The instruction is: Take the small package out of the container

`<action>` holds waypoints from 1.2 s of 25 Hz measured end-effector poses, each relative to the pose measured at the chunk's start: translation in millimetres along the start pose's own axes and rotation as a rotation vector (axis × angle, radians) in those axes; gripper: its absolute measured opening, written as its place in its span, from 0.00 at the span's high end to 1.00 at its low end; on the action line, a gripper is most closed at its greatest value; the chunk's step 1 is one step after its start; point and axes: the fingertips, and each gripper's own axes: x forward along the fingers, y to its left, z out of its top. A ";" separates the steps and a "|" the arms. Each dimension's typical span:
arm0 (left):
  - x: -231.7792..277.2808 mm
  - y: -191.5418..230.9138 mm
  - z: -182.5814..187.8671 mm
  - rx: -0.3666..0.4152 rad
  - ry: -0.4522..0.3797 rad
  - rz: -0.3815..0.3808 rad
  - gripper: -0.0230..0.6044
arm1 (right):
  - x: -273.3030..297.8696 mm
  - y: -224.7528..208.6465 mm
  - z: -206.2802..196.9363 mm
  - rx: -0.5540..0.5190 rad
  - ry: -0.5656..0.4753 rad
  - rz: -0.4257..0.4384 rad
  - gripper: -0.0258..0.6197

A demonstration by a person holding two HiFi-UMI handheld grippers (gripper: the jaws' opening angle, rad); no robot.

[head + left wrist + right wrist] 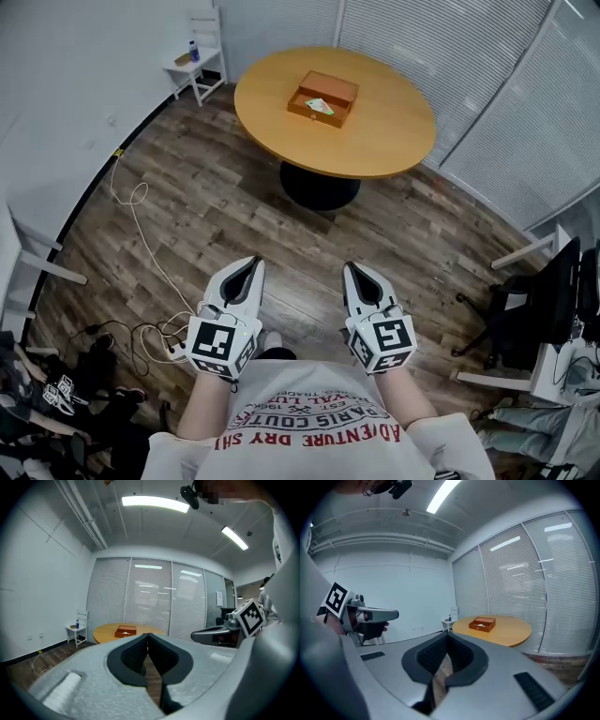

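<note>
An open brown wooden box (pixel 322 98) sits on a round wooden table (pixel 394 131) across the room, its lid folded back. Inside it lies a small white and green package (pixel 320 106). The box also shows far off in the left gripper view (pixel 125 631) and the right gripper view (pixel 482 623). My left gripper (pixel 255 262) and right gripper (pixel 350 268) are held close to my chest, side by side, well short of the table. Both are shut with nothing between the fingertips.
A white side table (pixel 197 66) with a blue bottle (pixel 193 51) stands by the far wall. A white cable (pixel 141 234) trails over the wood floor at left. An office chair (pixel 525 314) and a desk stand at right. Blinds line the far walls.
</note>
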 end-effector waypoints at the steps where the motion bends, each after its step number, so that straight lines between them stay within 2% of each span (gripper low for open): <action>1: 0.1 16.2 2.7 -0.004 -0.003 0.004 0.95 | 10.9 7.3 2.3 -0.001 0.005 -0.001 0.95; 6: -1.9 86.6 23.6 -0.025 -0.064 0.051 0.95 | 54.4 35.0 16.3 -0.027 0.019 -0.017 0.95; 13: 18.3 126.5 20.5 -0.047 -0.073 0.045 0.95 | 98.2 37.6 23.2 -0.035 0.030 -0.029 0.95; 19: 64.5 157.8 10.5 -0.057 -0.041 0.091 0.95 | 154.7 8.4 18.1 -0.035 0.050 -0.005 0.95; 24: 120.1 173.1 24.4 0.045 -0.038 0.116 0.95 | 219.2 -31.7 26.7 -0.034 0.067 0.041 0.95; 27: 163.1 182.0 41.3 0.051 -0.056 0.121 0.95 | 260.1 -62.6 43.2 -0.036 0.070 0.066 0.95; 30: 208.8 197.1 48.8 0.070 -0.041 0.160 0.95 | 298.7 -94.3 56.9 -0.043 0.072 0.093 0.95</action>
